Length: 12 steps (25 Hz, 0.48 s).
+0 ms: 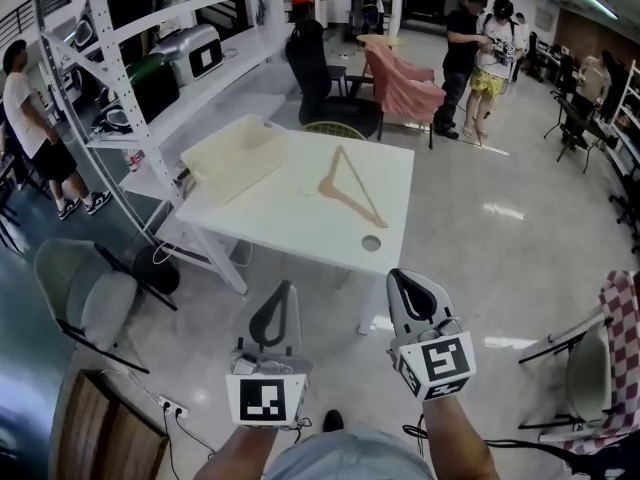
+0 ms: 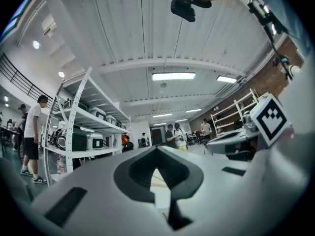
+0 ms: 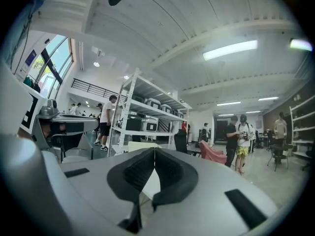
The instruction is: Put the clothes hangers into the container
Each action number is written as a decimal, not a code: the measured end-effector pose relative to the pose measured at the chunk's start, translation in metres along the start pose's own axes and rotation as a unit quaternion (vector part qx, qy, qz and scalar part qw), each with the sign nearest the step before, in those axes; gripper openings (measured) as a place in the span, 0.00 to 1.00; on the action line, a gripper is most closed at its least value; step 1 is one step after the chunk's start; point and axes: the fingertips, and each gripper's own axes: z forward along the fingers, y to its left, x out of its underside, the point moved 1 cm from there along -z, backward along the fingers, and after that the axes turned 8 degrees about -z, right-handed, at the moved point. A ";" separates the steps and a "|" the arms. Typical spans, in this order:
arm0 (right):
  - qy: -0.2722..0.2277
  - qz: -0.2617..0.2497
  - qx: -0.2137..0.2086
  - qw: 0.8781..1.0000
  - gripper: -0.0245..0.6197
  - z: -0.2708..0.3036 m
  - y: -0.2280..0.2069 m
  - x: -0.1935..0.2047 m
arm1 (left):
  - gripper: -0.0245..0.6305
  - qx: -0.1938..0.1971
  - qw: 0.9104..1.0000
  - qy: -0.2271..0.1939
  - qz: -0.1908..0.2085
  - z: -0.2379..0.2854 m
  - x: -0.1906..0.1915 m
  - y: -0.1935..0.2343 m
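Observation:
A wooden clothes hanger [image 1: 350,192] lies flat near the middle of the white table [image 1: 300,230]. On the table's left part sits a cream, shallow container [image 1: 233,158]; nothing shows inside it. Both grippers hang in the air short of the table's near edge, well apart from the hanger. My left gripper [image 1: 290,286] is shut with nothing in it, and its tips meet in the left gripper view [image 2: 157,147]. My right gripper [image 1: 397,273] is also shut and holds nothing; its pads touch in the right gripper view [image 3: 154,148].
A round hole [image 1: 371,242] marks the table's near right corner. A tall white shelf rack [image 1: 150,63] stands to the left, with a grey chair [image 1: 85,290] below it. Behind the table are a black office chair [image 1: 314,68] and a pink-draped chair [image 1: 405,86]. People [image 1: 466,53] stand at the back.

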 end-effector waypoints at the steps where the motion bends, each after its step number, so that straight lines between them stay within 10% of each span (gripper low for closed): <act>1: 0.001 -0.001 0.002 1.000 0.05 0.006 0.000 -0.001 | 0.05 0.002 1.000 -0.002 0.000 0.005 0.000 0.005; 12: 0.017 -0.006 0.015 1.000 0.06 0.043 -0.022 0.017 | 0.06 0.019 1.000 0.020 0.000 0.048 0.028 0.016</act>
